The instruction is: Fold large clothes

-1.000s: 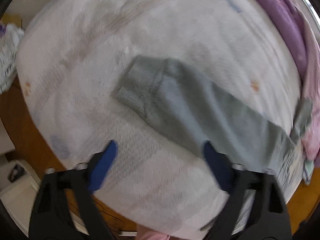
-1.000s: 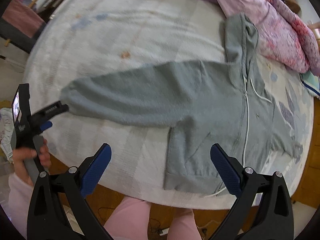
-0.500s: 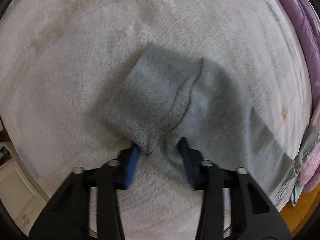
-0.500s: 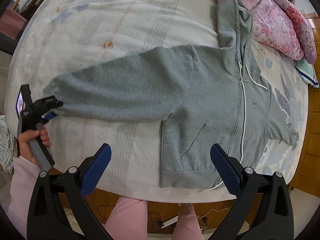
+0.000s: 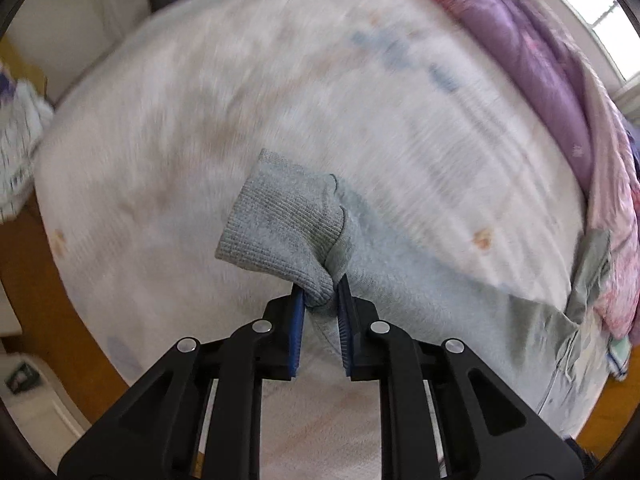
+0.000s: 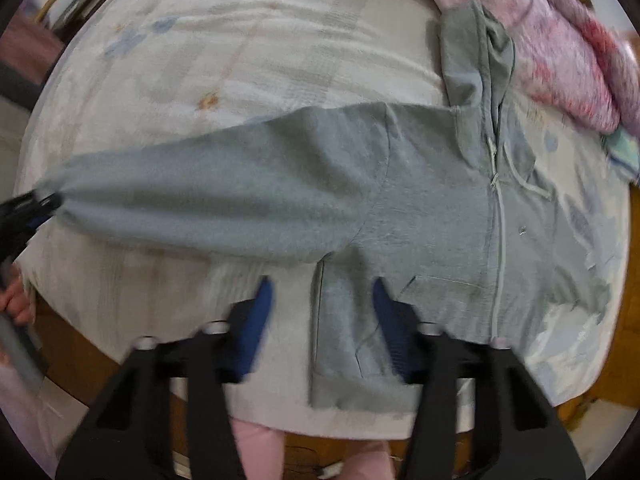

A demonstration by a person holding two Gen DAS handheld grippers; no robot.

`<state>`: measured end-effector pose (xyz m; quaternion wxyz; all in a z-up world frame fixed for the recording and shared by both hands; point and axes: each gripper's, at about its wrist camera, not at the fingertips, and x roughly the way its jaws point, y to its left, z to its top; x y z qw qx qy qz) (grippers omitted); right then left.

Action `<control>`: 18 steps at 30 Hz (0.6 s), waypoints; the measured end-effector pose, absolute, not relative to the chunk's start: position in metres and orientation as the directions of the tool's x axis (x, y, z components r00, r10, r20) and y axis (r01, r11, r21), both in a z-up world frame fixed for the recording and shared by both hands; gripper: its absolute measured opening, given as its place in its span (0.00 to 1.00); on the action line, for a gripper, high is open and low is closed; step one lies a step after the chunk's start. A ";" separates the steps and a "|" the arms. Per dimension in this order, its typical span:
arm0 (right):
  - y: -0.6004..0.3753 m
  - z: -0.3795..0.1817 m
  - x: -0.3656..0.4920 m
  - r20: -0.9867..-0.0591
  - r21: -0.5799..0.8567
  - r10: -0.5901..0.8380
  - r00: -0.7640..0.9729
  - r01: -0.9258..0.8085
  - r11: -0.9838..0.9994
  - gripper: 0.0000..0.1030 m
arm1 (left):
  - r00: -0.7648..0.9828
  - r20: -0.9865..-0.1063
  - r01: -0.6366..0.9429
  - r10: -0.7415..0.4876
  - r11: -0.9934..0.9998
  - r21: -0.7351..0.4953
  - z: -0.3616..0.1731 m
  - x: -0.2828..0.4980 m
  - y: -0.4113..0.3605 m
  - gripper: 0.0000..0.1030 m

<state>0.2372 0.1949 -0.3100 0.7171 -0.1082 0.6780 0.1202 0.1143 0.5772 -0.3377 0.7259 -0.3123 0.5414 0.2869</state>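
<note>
Setting: a grey zip-up hoodie [image 6: 432, 208] is lying spread on a pale blanket [image 6: 248, 60] that is covering a bed; both views are blurring slightly.

Hoodie: its front is facing up, the zip [image 6: 498, 216] is running from near to far, and the hood [image 6: 476, 52] is pointing toward the far edge, next to a heap of pink and purple bedding [image 6: 560, 36] at the far right.

Sleeve: one long sleeve [image 6: 224, 196] is stretching out to the left across the blanket, away from the body of the garment.

Cuff: the ribbed cuff [image 5: 280, 220] at the sleeve's end is standing up above the blanket, just past the left gripper's fingertips.

Left gripper [image 5: 322, 300]: its blue pads [image 5: 297, 320] are clenching a bunch of sleeve fabric just behind the cuff, and the fabric is filling the narrow gap between them. In the right wrist view this gripper [image 6: 40, 204] is appearing at the far left, at the tip of the sleeve.

Right gripper [image 6: 320, 304]: its jaws are standing wide apart and gripping nothing; it is hovering over the near left part of the hoodie's body, with the side seam showing between the fingers [image 6: 256, 320].

Near edge: the hoodie's hem [image 6: 360, 400] is lying close to the near edge of the bed, and pink trouser legs [image 6: 260, 452] are showing below it.
</note>
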 end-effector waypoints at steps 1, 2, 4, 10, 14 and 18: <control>0.186 -0.319 0.244 -0.998 0.037 0.050 0.036 -0.290 0.956 0.27 | 0.266 -0.959 -0.740 0.094 0.657 -0.141 -0.326 0.118 0.573 0.15; 0.181 -0.326 0.248 -0.998 0.055 0.065 0.025 -0.268 0.962 0.19 | 0.279 -0.954 -0.730 0.106 0.669 -0.139 -0.317 0.122 0.568 0.15; 0.160 -0.346 0.263 -0.991 0.128 0.131 0.002 -0.178 0.976 0.07 | 0.303 -0.942 -0.699 0.142 0.705 -0.119 -0.293 0.125 0.556 0.15; 0.126 -0.408 0.297 -0.964 0.259 0.260 -0.048 0.026 0.965 0.02 | 0.379 -0.899 -0.624 0.219 0.778 -0.073 -0.226 0.149 0.511 0.15; 0.117 -0.457 0.305 -0.929 0.340 0.354 -0.109 0.128 0.932 0.02 | 0.420 -0.868 -0.571 0.264 0.821 -0.027 -0.190 0.165 0.467 0.15; 0.107 -0.487 0.305 -0.896 0.407 0.428 -0.118 0.170 0.898 0.01 | 0.447 -0.870 -0.515 0.210 0.855 -0.058 -0.162 0.186 0.416 0.15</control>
